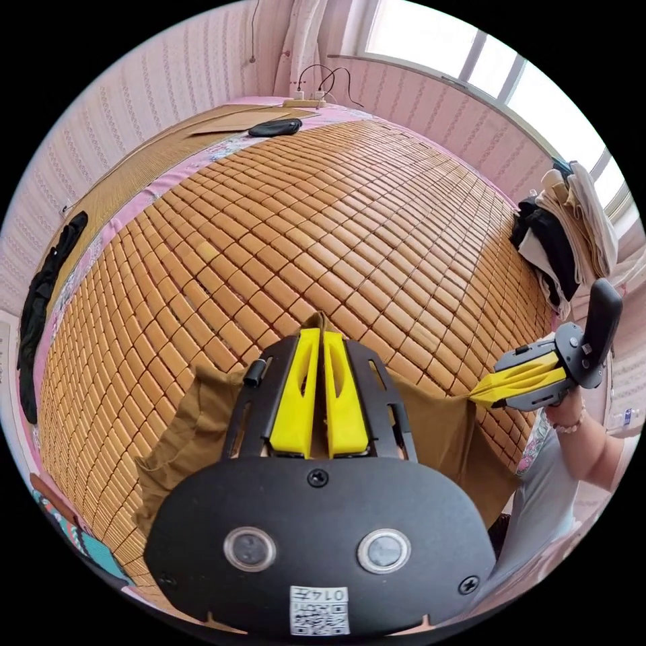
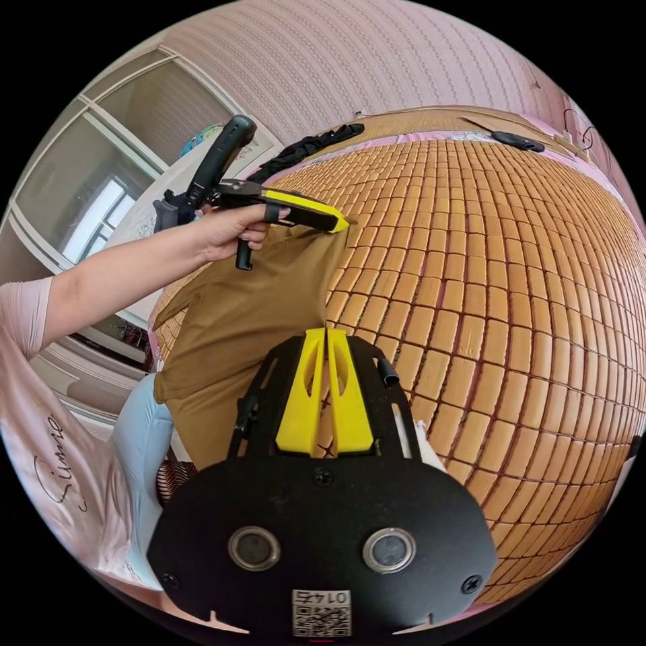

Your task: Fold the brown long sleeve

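Note:
The brown long sleeve [image 1: 195, 417] hangs stretched over the near edge of the bed's tiled bamboo mat [image 1: 350, 222]. My left gripper [image 1: 321, 334] is shut on a pinch of its top edge. To the right, my right gripper [image 1: 479, 397] is shut on another corner of the same edge. In the right gripper view the brown long sleeve [image 2: 249, 309] drapes between both grippers. My right gripper [image 2: 326, 331] is shut on the cloth's edge there. A hand [image 2: 229, 235] holds my left gripper [image 2: 342, 223], shut on the upper corner.
A pile of folded pale and dark clothes [image 1: 572, 229] sits at the mat's right edge. A black garment [image 1: 40, 303] lies along the left side. A black item [image 1: 274, 126] and a power strip [image 1: 303, 102] lie at the far end. The person [image 2: 40, 431] stands close.

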